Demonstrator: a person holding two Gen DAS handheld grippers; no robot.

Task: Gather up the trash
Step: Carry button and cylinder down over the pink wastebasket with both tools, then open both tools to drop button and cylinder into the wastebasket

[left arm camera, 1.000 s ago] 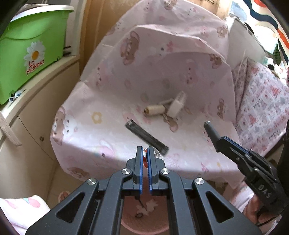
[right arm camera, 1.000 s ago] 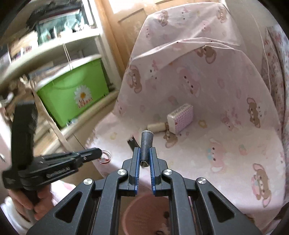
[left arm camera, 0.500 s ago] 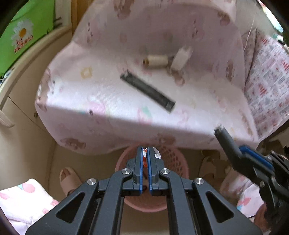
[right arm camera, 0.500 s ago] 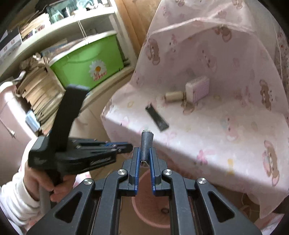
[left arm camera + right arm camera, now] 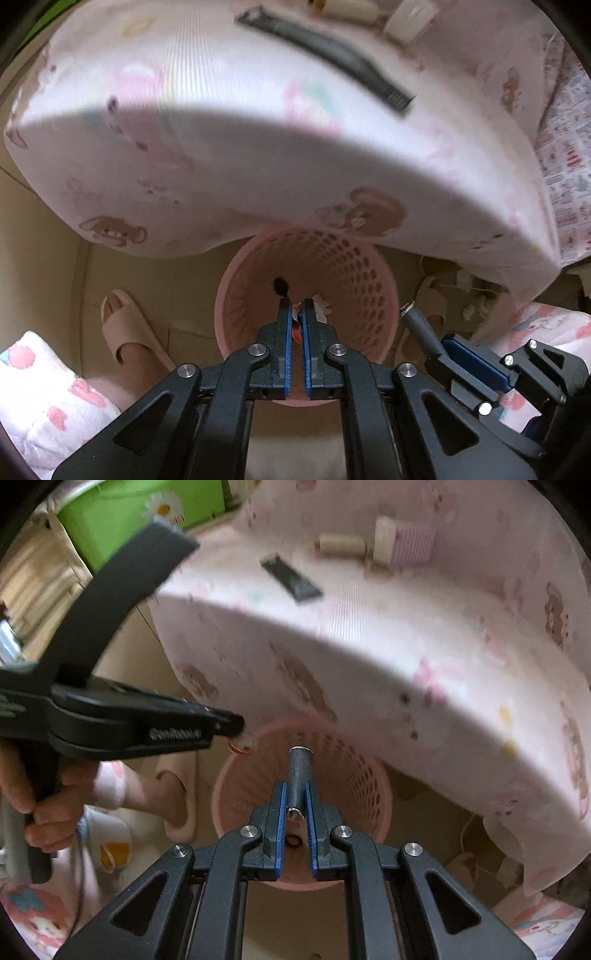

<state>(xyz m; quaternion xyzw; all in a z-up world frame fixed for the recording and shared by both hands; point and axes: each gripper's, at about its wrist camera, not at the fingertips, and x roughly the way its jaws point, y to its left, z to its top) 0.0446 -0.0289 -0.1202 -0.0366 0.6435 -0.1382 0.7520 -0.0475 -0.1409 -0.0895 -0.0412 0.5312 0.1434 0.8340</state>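
Jaws of both grippers clamp trash over the pink basket [image 5: 369,280]: left gripper [image 5: 296,314] a wrapper scrap [image 5: 295,325], right gripper [image 5: 296,794] a grey battery [image 5: 300,775].

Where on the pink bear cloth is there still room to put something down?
The near part of the pink bear cloth, between the black strip and the front edge, is bare. So is the cloth right of the striped box. It is crowded at the back, where the strip, the beige spool and the box lie close together.
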